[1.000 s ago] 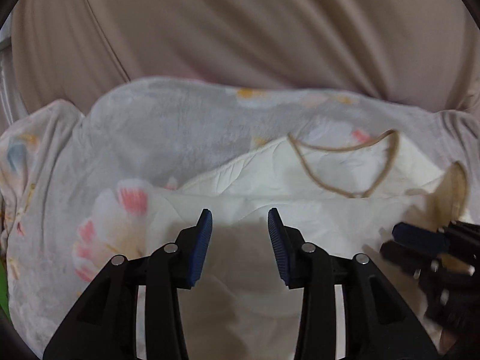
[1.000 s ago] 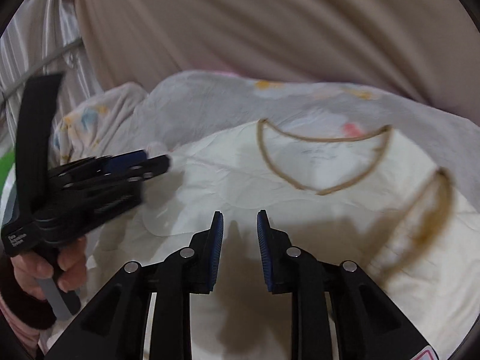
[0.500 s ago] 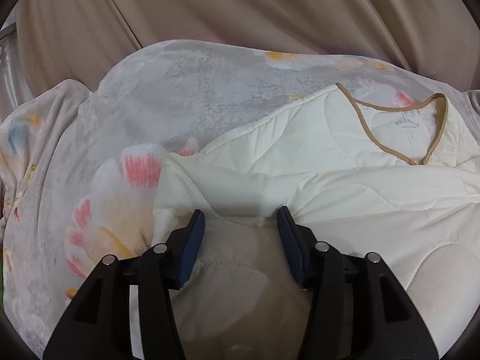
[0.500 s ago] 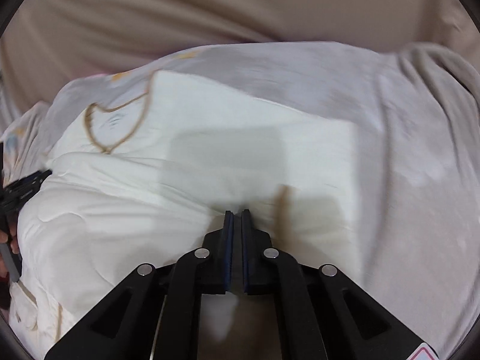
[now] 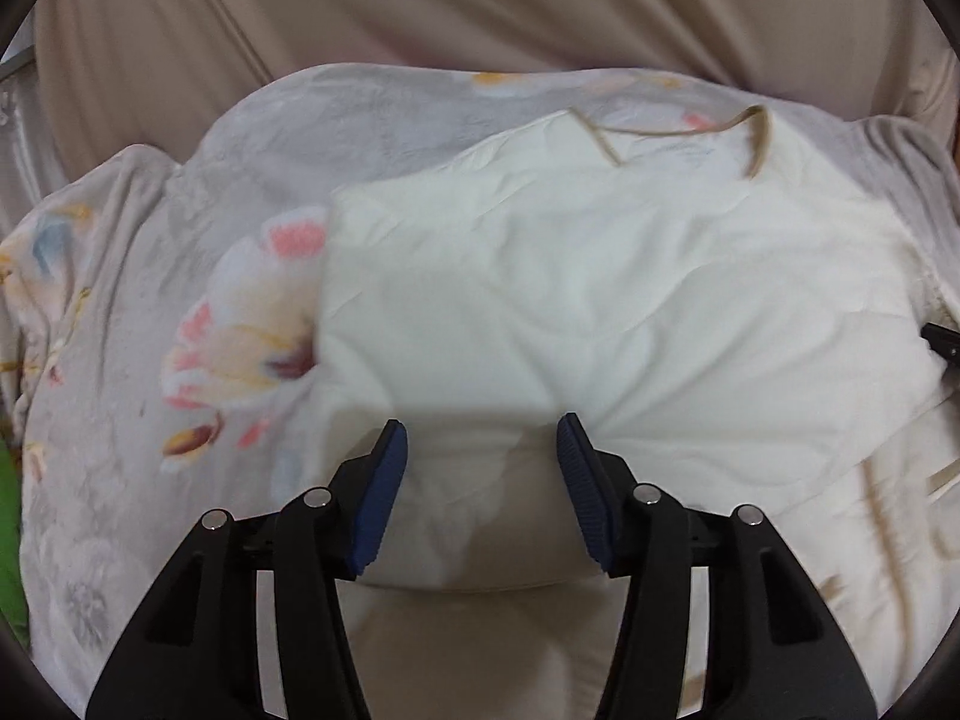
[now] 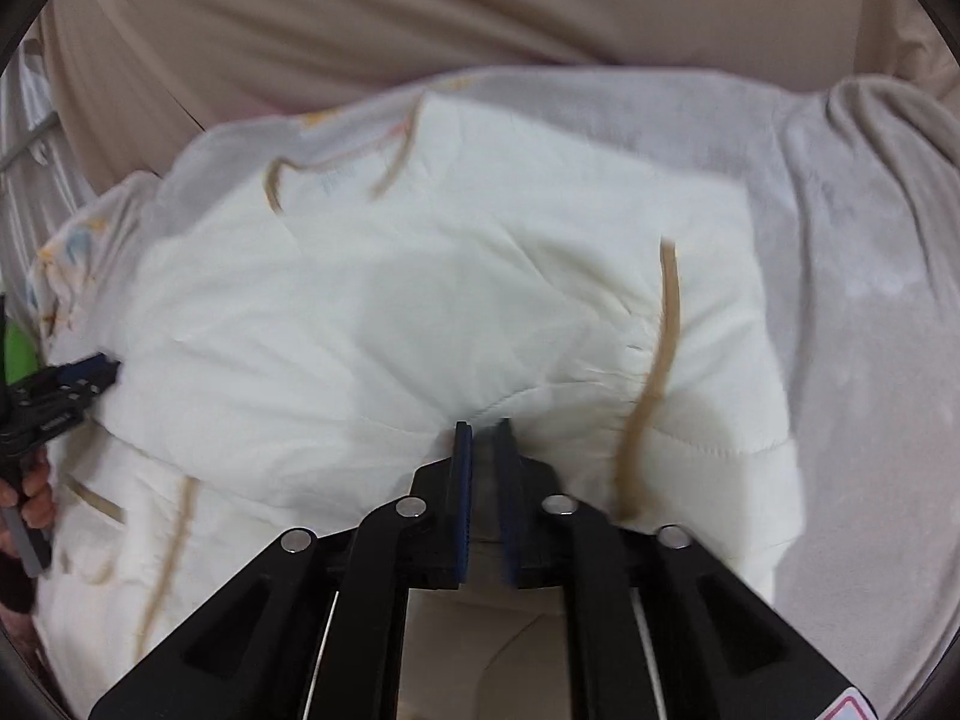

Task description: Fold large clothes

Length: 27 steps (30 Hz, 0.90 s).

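Observation:
A cream quilted jacket [image 5: 600, 276] with tan trim lies partly folded on a grey floral blanket [image 5: 180, 312]. Its neckline is at the far side. In the left wrist view my left gripper [image 5: 482, 438] is open, its blue pads on either side of a fold of the jacket's near edge. In the right wrist view my right gripper [image 6: 482, 429] is shut on a pinch of the jacket [image 6: 420, 300] beside a tan trim strip [image 6: 654, 360]. The left gripper [image 6: 84, 372] also shows at the left edge of that view.
The blanket [image 6: 870, 330] covers a raised soft surface. A beige fabric backdrop [image 5: 480, 6] rises behind it. A green patch [image 5: 9, 510] shows at the far left. A metal rail [image 6: 30, 138] runs at the upper left.
The right gripper went from open to shut on the jacket and has drawn a layer over. The left gripper stayed open and moved along the jacket's near edge.

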Motion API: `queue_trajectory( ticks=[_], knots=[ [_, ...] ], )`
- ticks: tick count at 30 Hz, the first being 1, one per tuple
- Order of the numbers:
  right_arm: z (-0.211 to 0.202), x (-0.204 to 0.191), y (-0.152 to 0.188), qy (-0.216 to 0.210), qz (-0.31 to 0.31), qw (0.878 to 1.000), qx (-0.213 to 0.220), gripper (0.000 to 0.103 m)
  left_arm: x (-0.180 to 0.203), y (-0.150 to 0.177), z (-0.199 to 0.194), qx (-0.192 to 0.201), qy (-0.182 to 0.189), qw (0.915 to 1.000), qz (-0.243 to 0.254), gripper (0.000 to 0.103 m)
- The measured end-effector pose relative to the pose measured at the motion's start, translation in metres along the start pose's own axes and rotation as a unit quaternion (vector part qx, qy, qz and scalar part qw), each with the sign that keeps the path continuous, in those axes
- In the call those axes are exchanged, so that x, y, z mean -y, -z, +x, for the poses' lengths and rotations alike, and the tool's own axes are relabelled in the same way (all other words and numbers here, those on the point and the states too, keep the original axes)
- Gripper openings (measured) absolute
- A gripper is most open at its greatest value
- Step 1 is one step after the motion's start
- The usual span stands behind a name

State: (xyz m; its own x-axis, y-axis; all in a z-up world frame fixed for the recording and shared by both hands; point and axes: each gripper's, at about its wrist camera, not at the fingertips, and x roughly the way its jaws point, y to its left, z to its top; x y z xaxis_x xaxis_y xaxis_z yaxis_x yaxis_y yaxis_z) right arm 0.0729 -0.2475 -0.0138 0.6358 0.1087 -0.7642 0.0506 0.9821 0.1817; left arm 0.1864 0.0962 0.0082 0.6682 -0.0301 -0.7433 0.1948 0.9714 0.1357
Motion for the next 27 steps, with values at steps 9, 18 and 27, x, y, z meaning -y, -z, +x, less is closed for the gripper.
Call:
queue_trajectory(
  ticks=[9,18,27],
  knots=[
    [-0.041,-0.011,-0.042,0.005,0.001,0.998,0.060,0.010,-0.017,-0.025,-0.022,0.028,-0.002,0.9992,-0.028,0.050],
    [0.056,0.025,-0.089,0.050,0.046,0.998,0.014,0.002,-0.011,-0.089,0.073,-0.001,-0.041,0.9984,-0.039,0.055],
    [0.010,0.019,-0.079,0.001,0.059,0.997,0.050,0.012,-0.012,-0.080,0.079,0.013,-0.049,0.9981,-0.036,0.057]
  ],
)
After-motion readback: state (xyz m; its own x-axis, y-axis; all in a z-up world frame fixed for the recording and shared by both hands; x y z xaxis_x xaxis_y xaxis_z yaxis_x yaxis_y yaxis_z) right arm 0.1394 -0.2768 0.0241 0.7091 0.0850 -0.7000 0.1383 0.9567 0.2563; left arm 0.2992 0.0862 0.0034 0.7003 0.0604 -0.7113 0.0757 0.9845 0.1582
